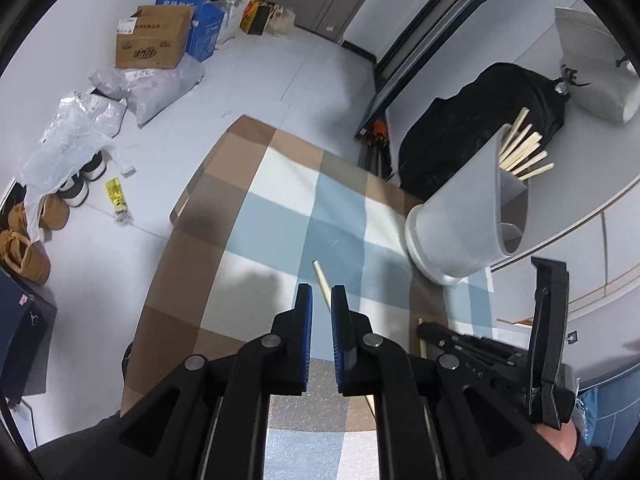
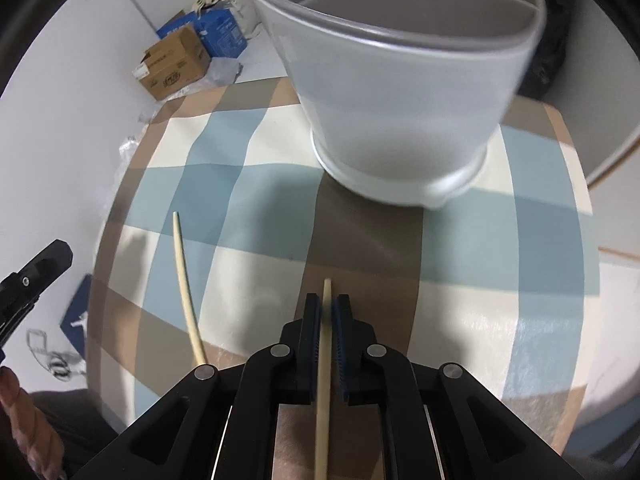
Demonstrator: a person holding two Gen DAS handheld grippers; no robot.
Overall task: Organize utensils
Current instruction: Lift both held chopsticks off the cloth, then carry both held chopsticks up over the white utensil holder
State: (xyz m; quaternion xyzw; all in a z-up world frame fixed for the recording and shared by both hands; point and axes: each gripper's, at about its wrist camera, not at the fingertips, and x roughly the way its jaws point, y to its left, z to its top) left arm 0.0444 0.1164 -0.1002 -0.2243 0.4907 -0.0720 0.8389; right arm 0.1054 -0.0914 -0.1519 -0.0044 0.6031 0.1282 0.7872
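- Your right gripper (image 2: 328, 310) is clamped on a chopstick (image 2: 325, 380); the stick runs lengthwise between the blue pads (image 2: 343, 344), its tip poking out just past them; it points steeply down at the checked surface (image 2: 460, 280).
- Your left gripper (image 1: 322, 300) is nearly closed, only a narrow gap between its pads; a second chopstick (image 1: 321, 278) lies on the surface just beyond its tips, slanting toward the right finger; you cannot tell from this view whether the pads pinch it.
- In the right wrist view that second chopstick (image 2: 185, 284) lies flat on the surface, left of the held one and well apart from it; its near end is hidden behind the gripper body.
- The holder (image 2: 400, 92), a pale grey tub with an inner divider, stands on the far part of the surface, ahead of your right gripper; the left wrist view shows a bundle of chopsticks (image 1: 524, 152) sticking out of one compartment.
- Boxes (image 1: 156, 38) and bags (image 1: 80, 128) sit on the floor beyond the surface.
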